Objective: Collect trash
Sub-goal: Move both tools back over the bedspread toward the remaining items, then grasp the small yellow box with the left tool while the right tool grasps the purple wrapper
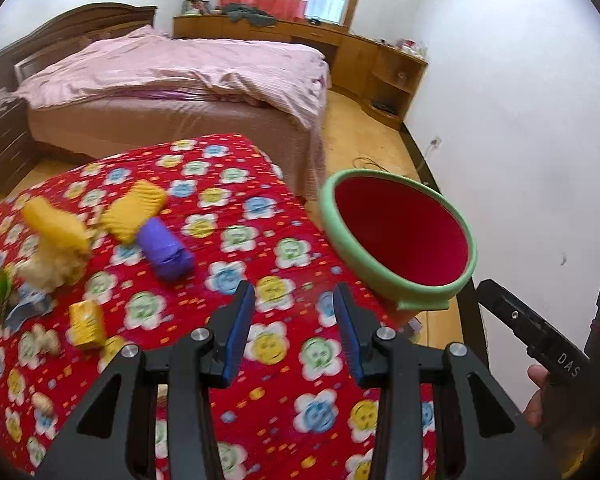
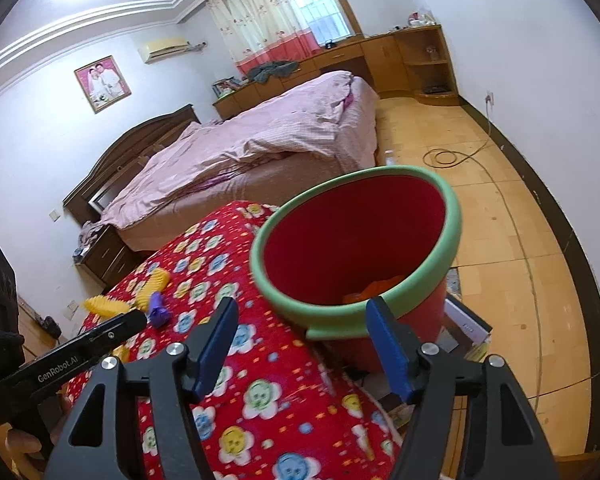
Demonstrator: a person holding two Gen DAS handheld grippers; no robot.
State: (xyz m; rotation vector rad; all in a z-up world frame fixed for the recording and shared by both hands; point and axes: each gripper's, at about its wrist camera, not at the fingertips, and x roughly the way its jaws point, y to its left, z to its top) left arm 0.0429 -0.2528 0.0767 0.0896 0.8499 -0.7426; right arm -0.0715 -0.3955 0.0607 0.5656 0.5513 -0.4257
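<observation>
On the left of the red quilt (image 1: 260,216) the trash lies scattered: yellow pieces (image 1: 134,210), a purple roll (image 1: 164,250), a small yellow box (image 1: 86,324), some crumpled scraps. The left gripper (image 1: 294,312) hangs above the quilt, jaws apart and empty. I'd take the purple roll first, straddling it across its width before closing. To the right the bin (image 2: 452,216) stands just beside the quilt's edge, something orange already inside. The right gripper (image 2: 304,340), gaping and empty, points at its rim.
</observation>
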